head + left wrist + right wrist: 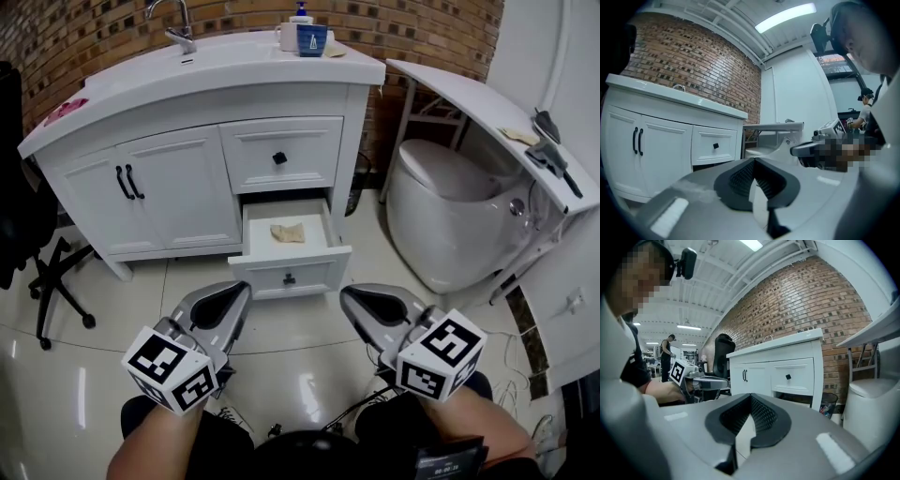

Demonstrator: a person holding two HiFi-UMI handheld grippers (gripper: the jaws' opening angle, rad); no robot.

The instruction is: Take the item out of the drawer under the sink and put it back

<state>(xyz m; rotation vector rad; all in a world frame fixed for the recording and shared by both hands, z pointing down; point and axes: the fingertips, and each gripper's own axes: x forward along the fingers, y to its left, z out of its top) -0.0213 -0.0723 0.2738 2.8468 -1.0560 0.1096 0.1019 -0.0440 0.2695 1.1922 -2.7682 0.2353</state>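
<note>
Tongs, left (pixel 240 291): pressed together, nothing between the pads; held low over the floor (pixel 302 361), aimed toward the drawer (pixel 290 274).
Tongs, right (pixel 351 296): likewise pressed together and empty, level with the left.
Item (pixel 287 232): crumpled tan scrap, lying flat inside the drawer under the sink (pixel 202 66); drawer pulled out.
Bearing: straight ahead of both tongs, close to midway between the two tips; left tip perhaps a shade nearer, margin too slight to settle.
Long axis: across the drawer, left to right, square to the line of reach.
Stage: fits either an item waiting to be lifted out, or one already laid back with the drawer yet to be shut; not decidable from this moment.
Top drawer (pixel 279 155): shut.
</note>
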